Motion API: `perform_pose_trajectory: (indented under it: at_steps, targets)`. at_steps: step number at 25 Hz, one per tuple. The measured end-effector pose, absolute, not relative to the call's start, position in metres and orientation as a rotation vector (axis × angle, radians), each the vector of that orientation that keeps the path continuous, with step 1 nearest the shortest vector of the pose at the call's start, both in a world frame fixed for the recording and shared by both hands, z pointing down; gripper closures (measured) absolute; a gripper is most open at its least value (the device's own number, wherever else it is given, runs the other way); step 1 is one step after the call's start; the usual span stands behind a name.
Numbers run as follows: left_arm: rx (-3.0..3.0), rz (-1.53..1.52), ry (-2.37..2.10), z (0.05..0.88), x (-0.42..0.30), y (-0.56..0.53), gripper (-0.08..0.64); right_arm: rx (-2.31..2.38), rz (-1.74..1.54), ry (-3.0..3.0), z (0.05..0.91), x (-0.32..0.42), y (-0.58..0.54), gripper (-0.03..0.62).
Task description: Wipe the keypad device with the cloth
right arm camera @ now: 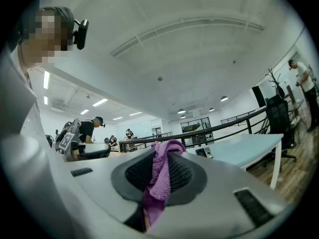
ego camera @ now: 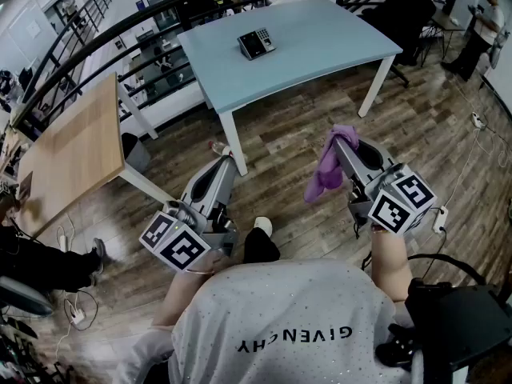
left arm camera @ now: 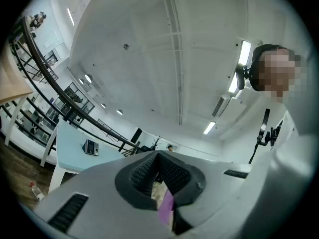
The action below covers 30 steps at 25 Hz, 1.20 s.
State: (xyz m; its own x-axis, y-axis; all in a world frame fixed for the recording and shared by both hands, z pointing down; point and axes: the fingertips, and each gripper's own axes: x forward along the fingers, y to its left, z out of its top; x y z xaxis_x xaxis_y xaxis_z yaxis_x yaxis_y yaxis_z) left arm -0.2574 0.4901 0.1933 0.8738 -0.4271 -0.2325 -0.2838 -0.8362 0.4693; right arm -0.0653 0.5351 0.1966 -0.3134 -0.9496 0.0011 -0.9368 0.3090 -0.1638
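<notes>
1. The right gripper (ego camera: pixel 344 141) is clamped on the purple cloth (ego camera: pixel 326 173), which pokes up past the jaw tips and hangs down above the floor; in the right gripper view its lower end is lost behind the gripper's body
2. The left gripper (ego camera: pixel 223 161) has its jaws together on nothing; a purple sliver (left arm camera: pixel 166 209) in the slit behind them is too small to identify
3. The keypad device (ego camera: pixel 256 44) lies on the light blue table (ego camera: pixel 320 38), well apart from both grippers, its keys too small to read
</notes>
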Motion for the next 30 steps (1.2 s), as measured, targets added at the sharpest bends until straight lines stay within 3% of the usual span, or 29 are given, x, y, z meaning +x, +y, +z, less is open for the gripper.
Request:
perform_pose_trajectory:
  at_steps: [19, 30]
  targets:
    - [2.634, -0.411, -0.578, 0.221, -0.25, 0.424, 0.56, -1.716, -0.354, 2.374, 0.223, -0.048, 0.467, 0.552]
    - [2.746, -0.56, -0.403, 0.173, -0.203, 0.277, 0.56, -1.529, -0.173, 2.159, 0.144, -0.001, 0.339, 0.552]
